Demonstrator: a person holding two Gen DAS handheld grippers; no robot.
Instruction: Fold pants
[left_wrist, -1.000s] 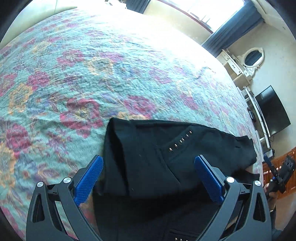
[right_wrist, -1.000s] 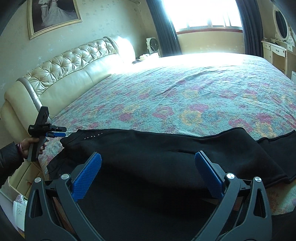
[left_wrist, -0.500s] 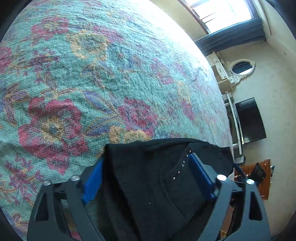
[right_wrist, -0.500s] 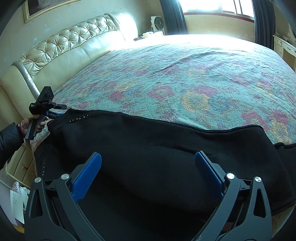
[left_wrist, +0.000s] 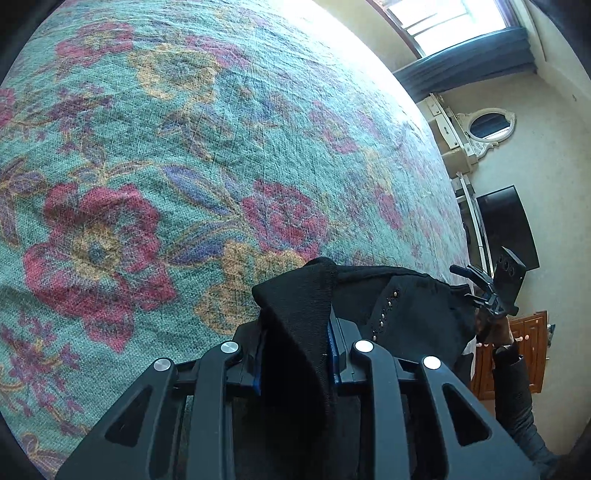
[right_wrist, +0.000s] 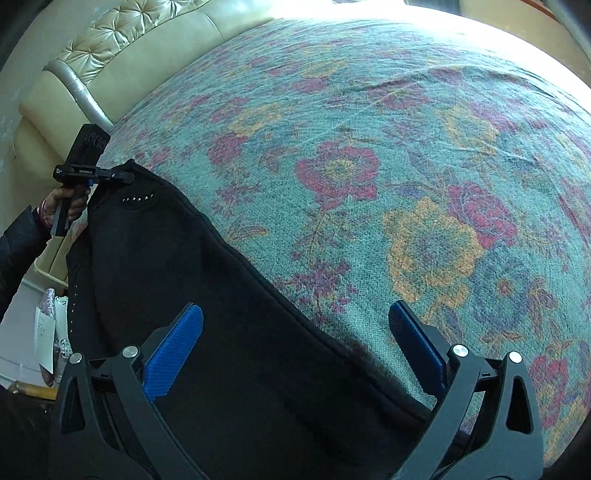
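Note:
Black pants (right_wrist: 207, 306) with small metal studs lie along the near edge of a floral bedspread (right_wrist: 388, 155). My left gripper (left_wrist: 295, 354) is shut on the waistband corner of the pants (left_wrist: 299, 295), which sticks up between its blue pads. In the right wrist view the left gripper (right_wrist: 110, 177) shows at the far left, pinching that corner. My right gripper (right_wrist: 295, 347) is open, its blue pads (right_wrist: 173, 350) hovering over the pant leg's edge; the right gripper also shows in the left wrist view (left_wrist: 476, 284).
A cream tufted headboard (right_wrist: 110, 48) stands at the far left of the bed. A dresser with an oval mirror (left_wrist: 487, 125), a dark TV (left_wrist: 509, 225) and a wooden cabinet (left_wrist: 517, 354) line the wall beyond the bed's foot.
My left gripper has closed on the pants' waistband corner. My right gripper has tipped down and moved in over the pant leg, staying open.

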